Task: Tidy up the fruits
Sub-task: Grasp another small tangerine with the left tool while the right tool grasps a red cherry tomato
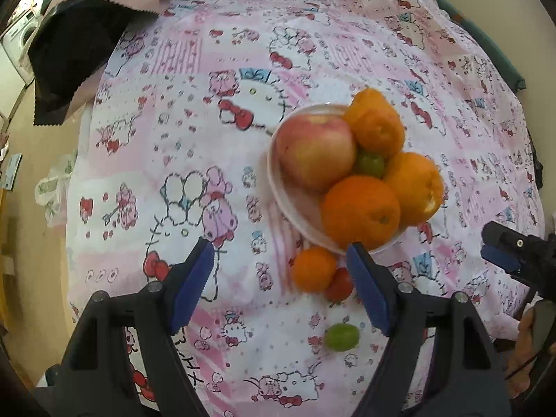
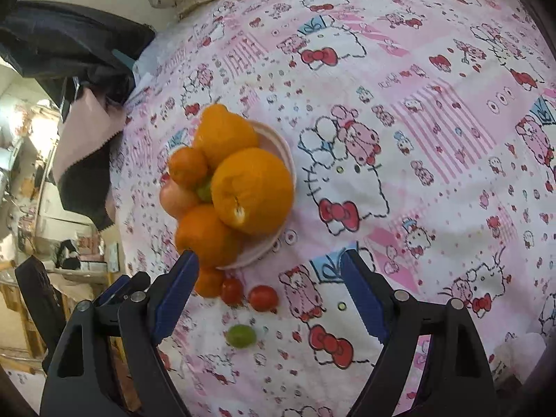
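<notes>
Right wrist view: right gripper [image 2: 271, 274] and left gripper [image 1: 279, 264] both wide, empty; plate [image 2: 288, 160] piled high, loose tomato [image 2: 263, 297] and grape [image 2: 240, 335] near it — nudging pile risks fruit rolling off.

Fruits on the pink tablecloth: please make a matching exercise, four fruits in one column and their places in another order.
Column one:
1. apple
2. small orange
3. loose green grape
4. second green grape

Column two:
A. alone on the cloth, nearest the camera
B. on the cloth beside the plate, touching a tomato
C. wedged between plated fruits
D. on the plate, left side

Pairs: 1-D, 2-B, 3-A, 4-C
</notes>
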`<state>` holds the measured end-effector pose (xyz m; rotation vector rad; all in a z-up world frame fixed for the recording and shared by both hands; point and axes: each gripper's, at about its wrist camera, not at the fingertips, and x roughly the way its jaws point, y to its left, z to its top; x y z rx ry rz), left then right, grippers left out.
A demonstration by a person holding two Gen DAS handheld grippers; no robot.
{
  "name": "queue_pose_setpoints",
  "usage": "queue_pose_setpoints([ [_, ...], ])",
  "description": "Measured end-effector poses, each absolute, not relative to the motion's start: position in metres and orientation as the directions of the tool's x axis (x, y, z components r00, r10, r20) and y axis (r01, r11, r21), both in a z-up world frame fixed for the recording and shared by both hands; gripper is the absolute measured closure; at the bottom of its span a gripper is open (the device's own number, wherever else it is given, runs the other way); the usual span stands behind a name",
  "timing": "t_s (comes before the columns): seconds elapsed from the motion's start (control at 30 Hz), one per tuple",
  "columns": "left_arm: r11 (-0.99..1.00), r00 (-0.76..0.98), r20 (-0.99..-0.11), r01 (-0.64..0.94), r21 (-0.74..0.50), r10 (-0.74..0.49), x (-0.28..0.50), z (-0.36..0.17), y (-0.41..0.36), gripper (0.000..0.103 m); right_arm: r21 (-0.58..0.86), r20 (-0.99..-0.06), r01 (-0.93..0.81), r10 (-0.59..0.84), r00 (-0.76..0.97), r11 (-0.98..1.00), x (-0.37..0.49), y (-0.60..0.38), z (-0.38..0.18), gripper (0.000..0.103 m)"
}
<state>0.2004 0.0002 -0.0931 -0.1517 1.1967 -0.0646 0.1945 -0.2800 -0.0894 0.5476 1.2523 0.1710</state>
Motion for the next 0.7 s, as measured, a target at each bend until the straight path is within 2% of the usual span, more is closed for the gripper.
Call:
queue_pose_setpoints([
  [0.3, 0.989, 0.373, -0.92, -0.037, -0.142, -0.119, 0.197, -0.099, 0.004, 0.027, 0.443, -0.88, 0.158, 0.394, 0.265, 0.882, 0.177, -0.272, -0.102, 0.017],
  [0.5, 0.993, 0.37, -0.924, -0.023, -0.117, -0.101, 0.2, -0.105, -0.002, 0.027, 0.483, -0.865, 0.206, 0.427, 0.265, 0.851, 0.164, -0.269, -0.113, 0.017],
  [0.7, 0.986, 0.314, -0.941, -0.067, -0.154, -0.126, 0.205, -0.124, 0.003, 0.028, 0.471, -0.869, 0.217, 0.407, 0.28, 0.855, 0.172, -0.269, -0.114, 0.017],
])
